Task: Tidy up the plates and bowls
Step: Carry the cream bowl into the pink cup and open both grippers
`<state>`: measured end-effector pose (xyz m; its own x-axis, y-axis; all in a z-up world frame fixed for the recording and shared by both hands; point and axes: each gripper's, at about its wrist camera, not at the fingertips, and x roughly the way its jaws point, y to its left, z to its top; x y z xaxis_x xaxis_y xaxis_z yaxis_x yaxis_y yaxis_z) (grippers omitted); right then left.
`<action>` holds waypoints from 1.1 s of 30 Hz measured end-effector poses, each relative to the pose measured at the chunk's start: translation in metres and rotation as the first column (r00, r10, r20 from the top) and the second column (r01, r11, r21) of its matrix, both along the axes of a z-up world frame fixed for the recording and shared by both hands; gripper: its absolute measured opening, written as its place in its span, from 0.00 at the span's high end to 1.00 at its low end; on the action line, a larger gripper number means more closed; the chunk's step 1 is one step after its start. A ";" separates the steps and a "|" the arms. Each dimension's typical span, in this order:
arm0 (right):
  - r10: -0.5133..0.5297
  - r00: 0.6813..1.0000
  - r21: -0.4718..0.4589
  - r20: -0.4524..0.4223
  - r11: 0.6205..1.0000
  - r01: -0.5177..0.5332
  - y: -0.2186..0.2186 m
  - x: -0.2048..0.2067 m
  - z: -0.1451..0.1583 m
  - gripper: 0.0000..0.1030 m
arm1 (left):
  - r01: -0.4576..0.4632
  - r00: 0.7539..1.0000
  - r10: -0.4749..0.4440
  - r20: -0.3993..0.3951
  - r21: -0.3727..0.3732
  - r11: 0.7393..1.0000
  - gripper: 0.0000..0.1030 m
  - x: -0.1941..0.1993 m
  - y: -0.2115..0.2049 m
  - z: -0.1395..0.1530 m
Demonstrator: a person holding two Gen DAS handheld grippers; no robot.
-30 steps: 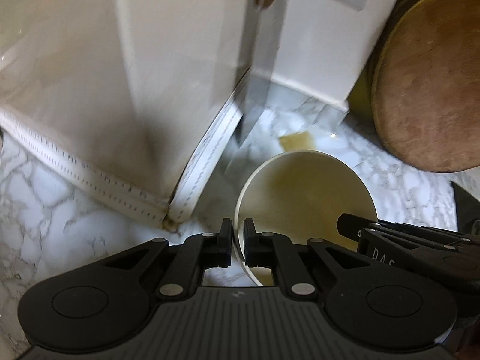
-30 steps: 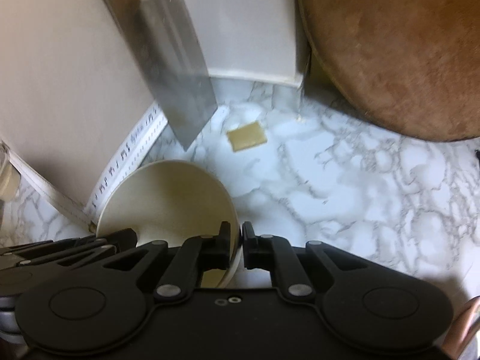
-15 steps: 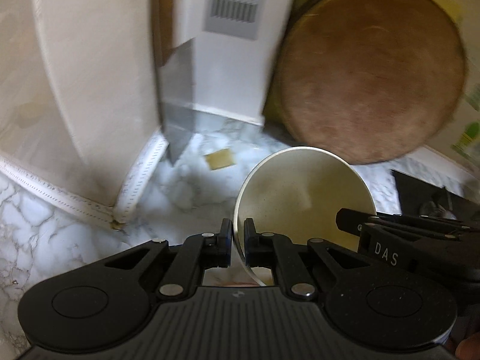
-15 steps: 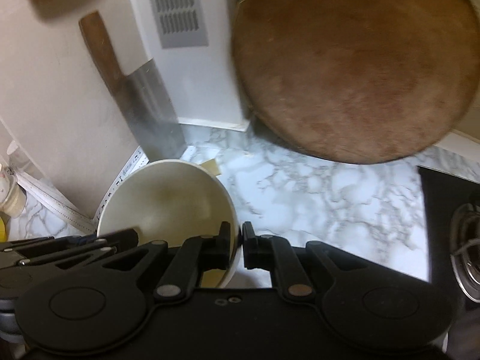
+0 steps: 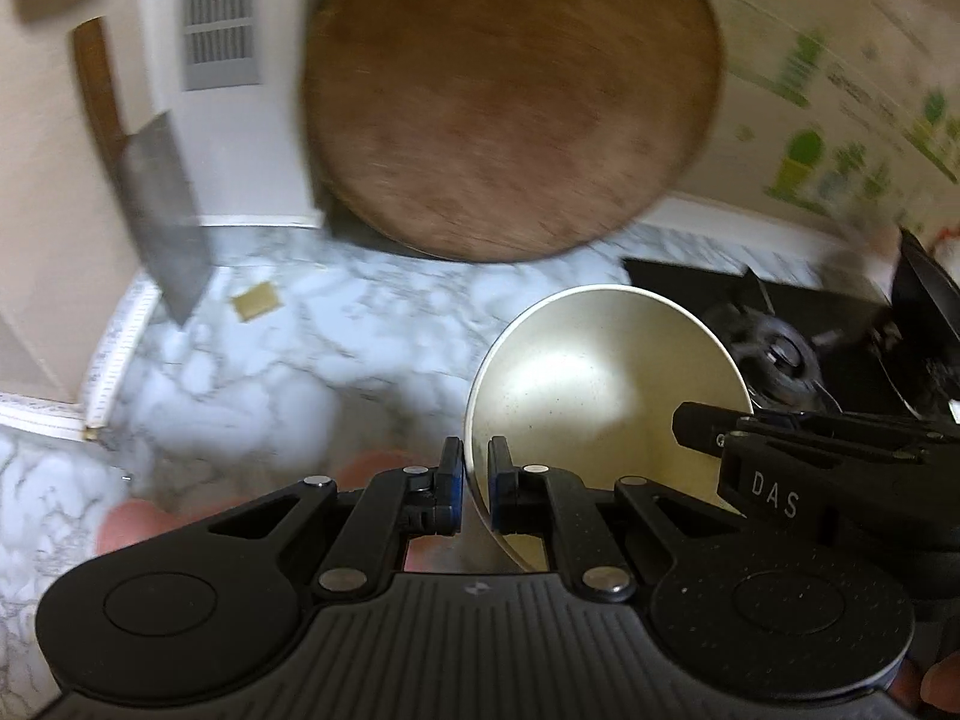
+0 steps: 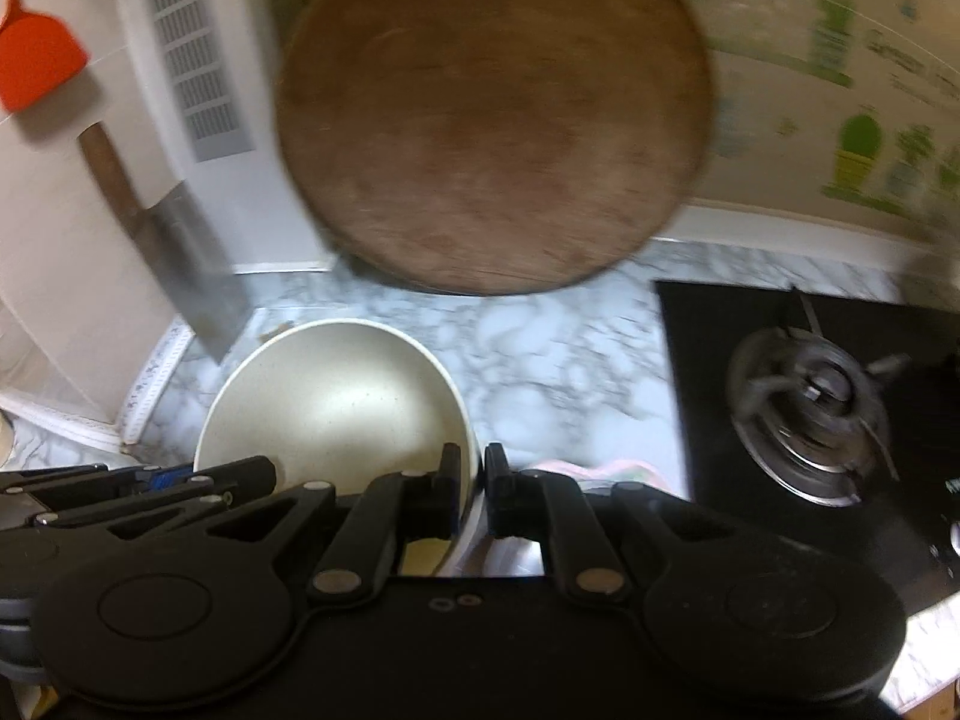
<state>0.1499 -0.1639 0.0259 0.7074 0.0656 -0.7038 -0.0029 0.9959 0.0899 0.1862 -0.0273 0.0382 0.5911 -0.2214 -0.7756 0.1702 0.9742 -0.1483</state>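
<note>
A cream bowl (image 5: 606, 378) is held between both grippers above the marble counter (image 5: 336, 348). My left gripper (image 5: 475, 483) is shut on the bowl's left rim. My right gripper (image 6: 473, 489) is shut on the bowl's right rim; the bowl (image 6: 336, 396) fills the lower left of the right wrist view. The right gripper's fingers (image 5: 780, 438) show at the bowl's far side in the left wrist view. The bowl looks empty inside.
A round wooden cutting board (image 5: 510, 102) leans on the back wall. A cleaver (image 5: 162, 216) hangs at the left by a white vented box (image 5: 222, 18). A black gas stove (image 6: 810, 402) lies to the right. A red spatula (image 6: 33, 60) hangs top left.
Both grippers have lifted the bowl and carried it up and to the right, away from the white wall piece; the cutting board and the stove have come into view.
</note>
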 end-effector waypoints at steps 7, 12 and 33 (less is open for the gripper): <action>-0.072 0.997 0.018 -0.030 0.997 0.073 -0.053 -0.023 -0.014 0.91 | 0.076 0.996 -0.075 -0.037 0.031 0.997 0.93 -0.013 -0.053 -0.012; -0.088 0.994 0.026 -0.071 0.996 0.090 -0.076 -0.031 -0.032 0.91 | 0.095 0.994 -0.091 -0.066 0.065 0.993 0.93 -0.018 -0.076 -0.026; -0.082 0.984 0.061 -0.160 0.994 0.093 -0.097 -0.002 -0.075 0.90 | 0.090 0.987 -0.076 -0.138 0.096 0.991 0.94 0.016 -0.095 -0.066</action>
<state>0.1483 -0.2607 -0.0492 0.5932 0.0601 -0.8028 0.1035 0.9832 0.1501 0.2019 -0.1222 -0.0281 0.4630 -0.1812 -0.8676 0.2363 0.9687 -0.0762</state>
